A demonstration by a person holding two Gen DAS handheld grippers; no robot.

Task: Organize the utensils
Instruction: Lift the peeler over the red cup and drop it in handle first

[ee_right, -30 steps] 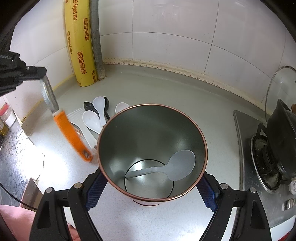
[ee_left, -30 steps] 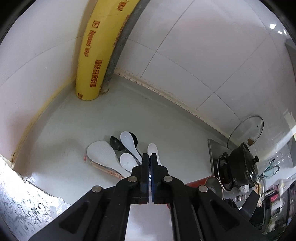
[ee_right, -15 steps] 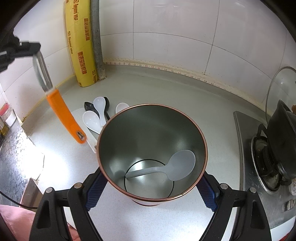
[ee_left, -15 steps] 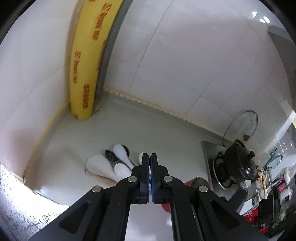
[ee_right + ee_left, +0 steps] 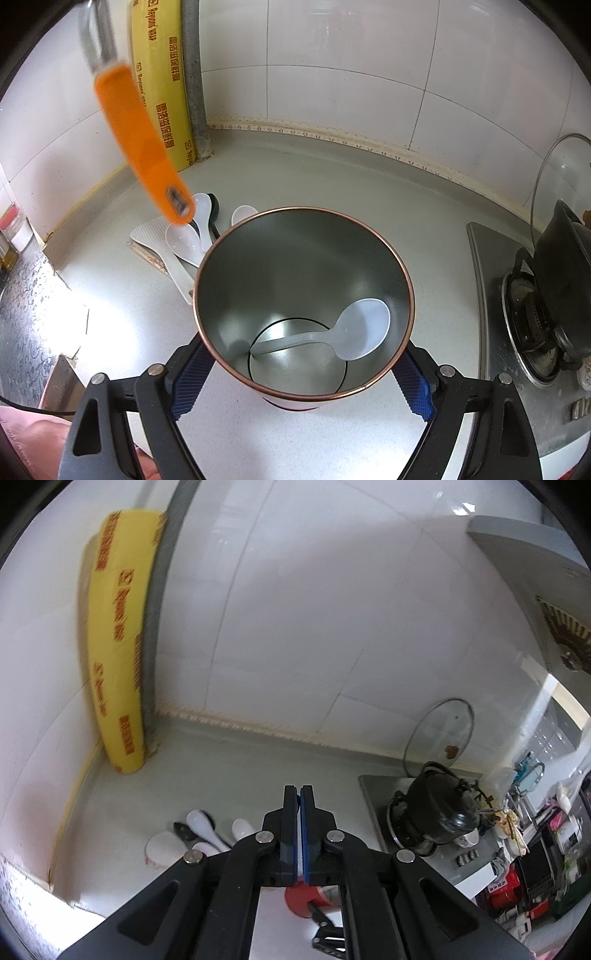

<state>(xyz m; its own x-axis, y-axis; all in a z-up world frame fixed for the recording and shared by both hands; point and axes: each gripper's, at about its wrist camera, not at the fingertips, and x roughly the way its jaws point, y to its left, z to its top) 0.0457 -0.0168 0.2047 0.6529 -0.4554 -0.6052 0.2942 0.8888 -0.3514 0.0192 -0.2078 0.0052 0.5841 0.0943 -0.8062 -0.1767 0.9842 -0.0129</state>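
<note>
The right hand-held gripper point(image 5: 299, 373) is clamping the round, copper-rimmed metal canister point(image 5: 303, 295) on the grey tabletop point(image 5: 332, 177), apparently steadying it; one white plastic spoon point(image 5: 351, 332) is lying inside. The left hand-held gripper point(image 5: 298, 834) is pinching the metal end of the orange-handled peeler point(image 5: 144, 147), dangling it handle-down beside the rim, seemingly for dropping in. More white and black spoons point(image 5: 192, 236) are waiting behind the canister.

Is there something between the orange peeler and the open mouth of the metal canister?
Nothing visible. The orange peeler hangs in the air, up and left of the metal canister, whose mouth is open; only a white spoon lies inside.
</note>
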